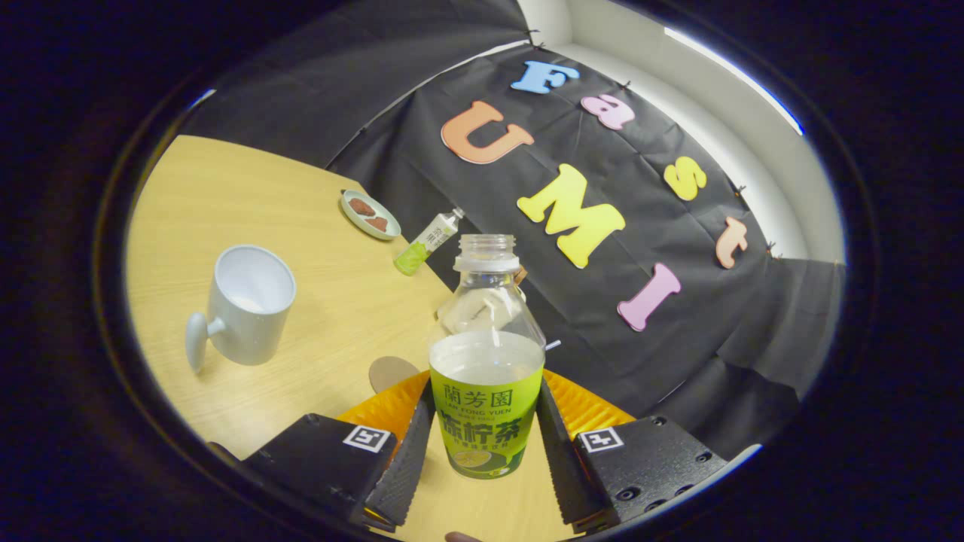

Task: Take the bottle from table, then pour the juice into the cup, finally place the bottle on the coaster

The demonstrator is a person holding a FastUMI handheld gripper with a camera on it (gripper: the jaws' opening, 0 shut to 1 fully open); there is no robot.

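The two-finger gripper (486, 444) is clamped on the clear plastic bottle with a green label (486, 361): both ribbed fingers (410, 459) press against the labelled lower body, one on each side. The bottle stands upright between the fingers, uncapped, its open threaded neck pointing upward. Pale liquid fills the lower portion; the level sits just above the upper edge of the label, and the clear shoulder above it is empty. Each finger mount carries a small square black-and-white marker (367, 438). The light wooden table (226, 188) appears below and behind the fingers. A round tan coaster (390, 371) lies flat on the table just beside the bottle, partly hidden by the gripper. A light grey ceramic mug with a knob-ended handle (245, 305) stands well apart from the bottle, further out on the same side as the coaster; its mouth is open and its pale interior is visible. Beyond the bottle, near the far edge of the table, a second small bottle with a green base and a white cap (428, 242) lies tilted. Just beside it sits a small pale green dish (369, 214) holding two brown pieces. A black cloth wall (678, 361) closes the booth behind the table.
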